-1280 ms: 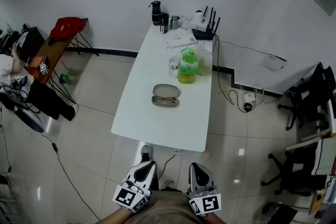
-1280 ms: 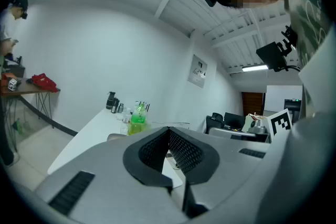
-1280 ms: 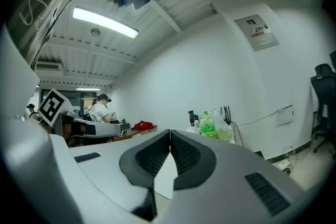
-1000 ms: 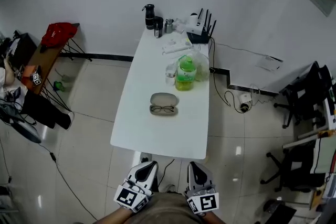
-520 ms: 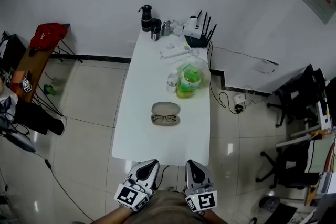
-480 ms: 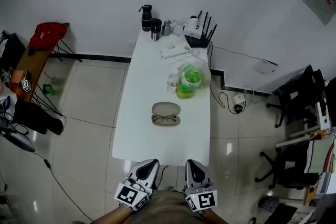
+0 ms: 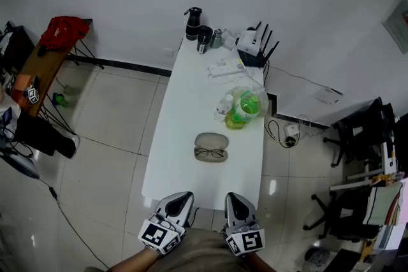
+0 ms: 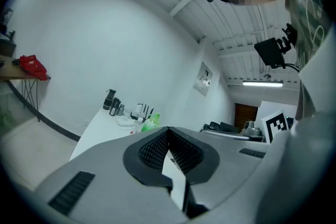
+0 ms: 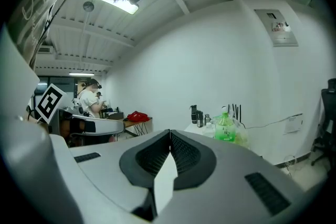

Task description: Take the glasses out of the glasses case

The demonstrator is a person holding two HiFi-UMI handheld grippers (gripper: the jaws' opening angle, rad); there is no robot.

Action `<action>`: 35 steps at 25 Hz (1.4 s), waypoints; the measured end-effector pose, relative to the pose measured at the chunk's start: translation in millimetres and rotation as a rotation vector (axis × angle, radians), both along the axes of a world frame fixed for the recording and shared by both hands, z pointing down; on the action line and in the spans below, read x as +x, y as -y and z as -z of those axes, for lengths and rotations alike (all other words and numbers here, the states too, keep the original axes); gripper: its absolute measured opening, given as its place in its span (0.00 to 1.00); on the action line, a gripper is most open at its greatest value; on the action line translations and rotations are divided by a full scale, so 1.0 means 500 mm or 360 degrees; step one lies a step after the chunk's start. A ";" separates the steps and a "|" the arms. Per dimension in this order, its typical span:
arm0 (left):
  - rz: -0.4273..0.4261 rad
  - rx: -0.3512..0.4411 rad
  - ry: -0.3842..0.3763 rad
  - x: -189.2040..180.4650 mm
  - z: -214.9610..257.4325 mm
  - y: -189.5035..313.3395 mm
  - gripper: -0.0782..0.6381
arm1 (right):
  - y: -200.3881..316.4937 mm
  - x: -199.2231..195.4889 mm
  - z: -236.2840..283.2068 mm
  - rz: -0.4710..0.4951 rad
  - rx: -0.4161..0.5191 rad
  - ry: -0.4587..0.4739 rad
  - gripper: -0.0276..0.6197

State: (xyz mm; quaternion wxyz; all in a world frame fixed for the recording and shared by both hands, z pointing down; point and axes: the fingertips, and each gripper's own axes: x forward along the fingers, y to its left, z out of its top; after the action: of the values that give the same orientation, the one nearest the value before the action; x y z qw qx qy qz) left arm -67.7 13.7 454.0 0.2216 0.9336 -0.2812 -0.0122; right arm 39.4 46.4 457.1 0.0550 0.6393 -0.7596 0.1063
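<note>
Status: not started. Your left hand-held gripper [image 7: 176, 204] and right hand-held gripper [image 7: 234, 204] are held close to your body, short of the counter [image 7: 178, 159]. Both have their jaws pressed together on nothing. Further out, mid-counter, lies the case [image 7: 211, 139] with the glasses [image 7: 210, 153] at its near edge. Whether they rest in an open half is unclear. Reach, grasp and lift-out are all left to do. A bottle [image 7: 241, 113] stands beyond.

Left gripper [image 7: 183, 197] and right gripper [image 7: 231, 197] sat at 6 o'clock, off the white table [image 7: 185, 111]. Glasses case [image 7: 211, 139] was mid-table at 12, glasses [image 7: 210, 153] on its 6 o'clock side. Green bottle [image 7: 242, 113] stood at the case's 1 o'clock.
</note>
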 end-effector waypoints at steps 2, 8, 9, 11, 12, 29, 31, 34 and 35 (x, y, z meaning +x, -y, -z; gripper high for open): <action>0.0012 -0.0020 0.0011 -0.018 -0.005 0.023 0.11 | 0.022 -0.008 -0.010 -0.0015 -0.0036 0.0031 0.06; -0.0030 0.0021 0.0072 -0.049 -0.020 0.078 0.11 | 0.087 -0.045 -0.052 -0.0030 -0.0171 0.0043 0.06; -0.0044 0.0024 0.0073 -0.051 -0.026 0.084 0.11 | 0.096 -0.052 -0.062 -0.0030 -0.0198 0.0046 0.06; -0.0084 0.0005 0.0074 -0.048 -0.037 0.099 0.11 | 0.111 -0.062 -0.079 -0.0046 -0.0242 0.0057 0.06; -0.0111 -0.0009 0.0079 -0.047 -0.043 0.106 0.11 | 0.116 -0.066 -0.085 -0.0055 -0.0259 0.0062 0.06; -0.0015 -0.0003 0.0142 -0.027 -0.044 0.205 0.11 | 0.197 -0.033 -0.084 0.0074 -0.0221 0.0053 0.06; 0.0012 0.0014 0.0138 -0.016 -0.035 0.213 0.11 | 0.210 -0.011 -0.077 0.0084 -0.0197 0.0059 0.06; 0.0047 0.0009 0.0131 0.002 -0.034 0.226 0.11 | 0.222 0.005 -0.076 0.0168 -0.0190 0.0048 0.06; 0.0060 0.0001 0.0131 0.008 -0.036 0.229 0.11 | 0.224 0.008 -0.081 0.0204 -0.0203 0.0034 0.06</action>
State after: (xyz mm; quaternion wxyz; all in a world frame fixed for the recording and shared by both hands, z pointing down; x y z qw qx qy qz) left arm -63.6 -100.8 472.1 0.2094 0.9280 -0.3074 0.0219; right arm 43.5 -65.7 497.6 0.0942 0.5833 -0.7913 0.1575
